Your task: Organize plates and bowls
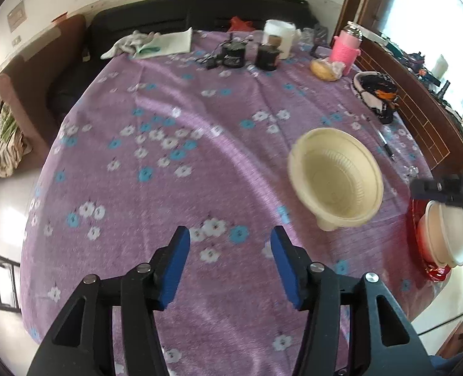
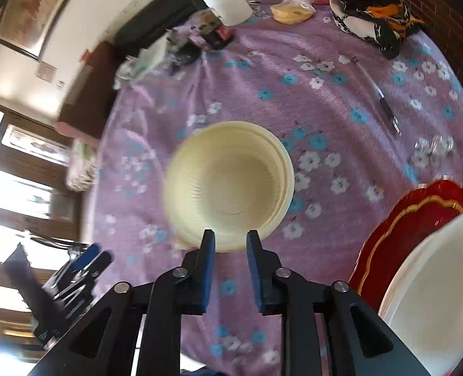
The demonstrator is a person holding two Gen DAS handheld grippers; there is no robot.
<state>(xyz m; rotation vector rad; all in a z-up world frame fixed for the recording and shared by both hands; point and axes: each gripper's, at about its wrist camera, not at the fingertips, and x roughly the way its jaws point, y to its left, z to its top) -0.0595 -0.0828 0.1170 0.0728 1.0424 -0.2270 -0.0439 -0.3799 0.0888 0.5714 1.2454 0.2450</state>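
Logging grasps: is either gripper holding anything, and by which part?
Nothing is held. The left gripper is open and empty; the right gripper is open too, clear of the cream bowl.

**Open cloth on the left, obstacles right and far**

Found wide bare room across the middle and left of the counter [image 1: 143, 188]. Blocked mid-right by a cream bowl [image 1: 338, 181], tilted on the cloth. Crowded at the right edge by a red plate [image 2: 397, 238] carrying white bowls [image 2: 432, 294]. Lined along the far edge with a pink bottle [image 1: 344, 50], black jars [image 1: 233, 56] and a white cup [image 1: 278, 36]; a pen [image 2: 385, 100] lay between.
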